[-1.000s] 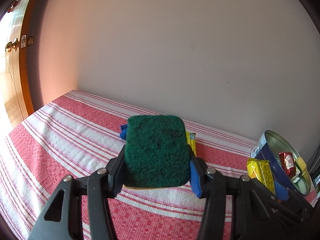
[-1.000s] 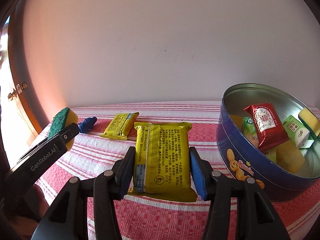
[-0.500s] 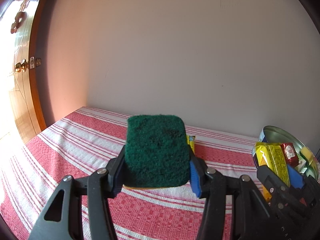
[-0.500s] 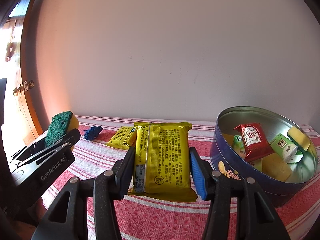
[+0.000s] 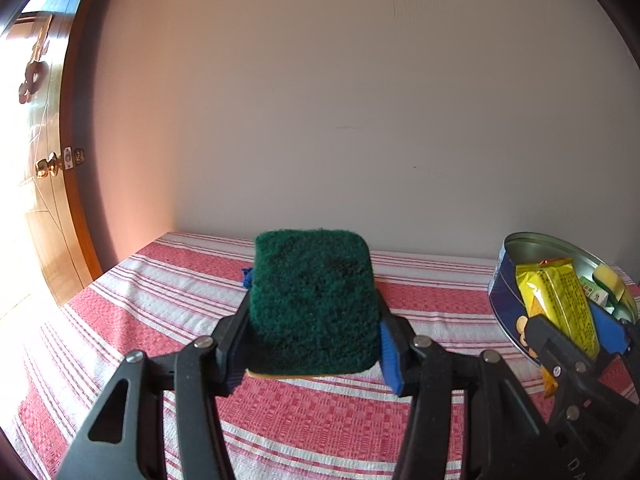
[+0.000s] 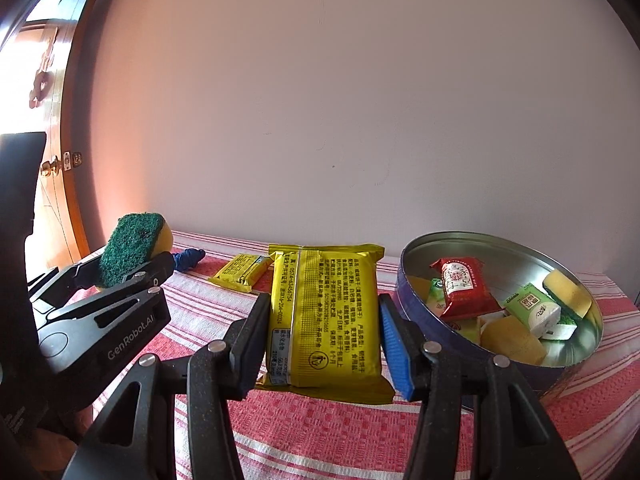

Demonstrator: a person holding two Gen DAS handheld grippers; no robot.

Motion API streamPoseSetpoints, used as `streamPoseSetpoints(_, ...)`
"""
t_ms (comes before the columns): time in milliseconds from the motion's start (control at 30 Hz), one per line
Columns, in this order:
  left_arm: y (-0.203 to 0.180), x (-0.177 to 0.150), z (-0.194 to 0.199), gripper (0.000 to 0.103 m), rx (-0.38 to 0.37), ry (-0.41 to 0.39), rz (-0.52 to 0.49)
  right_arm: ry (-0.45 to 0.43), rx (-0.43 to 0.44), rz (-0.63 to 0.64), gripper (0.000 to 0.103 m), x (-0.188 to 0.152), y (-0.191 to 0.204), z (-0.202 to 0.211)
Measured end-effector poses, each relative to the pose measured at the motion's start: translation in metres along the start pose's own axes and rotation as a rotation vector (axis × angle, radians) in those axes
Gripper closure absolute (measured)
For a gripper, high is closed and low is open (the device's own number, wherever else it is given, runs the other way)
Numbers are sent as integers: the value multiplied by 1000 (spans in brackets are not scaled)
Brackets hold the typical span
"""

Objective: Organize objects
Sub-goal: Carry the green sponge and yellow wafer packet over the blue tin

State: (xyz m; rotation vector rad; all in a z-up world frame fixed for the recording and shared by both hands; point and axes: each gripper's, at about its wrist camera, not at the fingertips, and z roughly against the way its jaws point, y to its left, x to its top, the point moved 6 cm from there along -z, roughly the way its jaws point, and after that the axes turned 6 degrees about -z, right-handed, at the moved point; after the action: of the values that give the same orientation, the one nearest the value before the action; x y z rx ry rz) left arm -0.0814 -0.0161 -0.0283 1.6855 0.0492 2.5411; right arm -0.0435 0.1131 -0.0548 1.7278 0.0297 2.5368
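Observation:
My left gripper (image 5: 312,340) is shut on a green-and-yellow scouring sponge (image 5: 314,300), held above the striped cloth; the same sponge (image 6: 130,248) shows at the left of the right wrist view. My right gripper (image 6: 322,344) is shut on a large yellow snack packet (image 6: 324,316), held just left of the round blue tin (image 6: 448,328); that packet (image 5: 560,304) shows in front of the tin (image 5: 500,284) in the left wrist view. Inside the tin lie a red packet (image 6: 462,284), green-and-white packets (image 6: 538,310) and a yellow sponge (image 6: 568,292).
A small yellow packet (image 6: 240,270) and a blue bundle (image 6: 188,258) lie on the red-and-white striped tablecloth (image 5: 320,420) near the back wall. A wooden door with a brass knob (image 5: 48,168) stands at the left, beyond the table's edge.
Both grippers have moved level across the table and rolled slightly while keeping their grips. The tin now sits fuller in the left wrist view, with the yellow packet in front of it.

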Motion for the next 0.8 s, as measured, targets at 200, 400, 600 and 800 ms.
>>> streamPoseSetpoints(200,-19,-2,4,51,-20,8,-5,-15,-16,4,48,-3,-18,9)
streamPoseSetpoints(400,-43,5,11,50,-44,-13,-19,-42,-45,-15,48,0,-45,22)
streamPoseSetpoints(600,-79,19,18,50,-96,-41,-45,-65,-83,-30,48,6,-72,35)
streamPoseSetpoints(800,-123,35,21,50,-156,-62,-79,-70,-136,-74,48,13,-111,40)
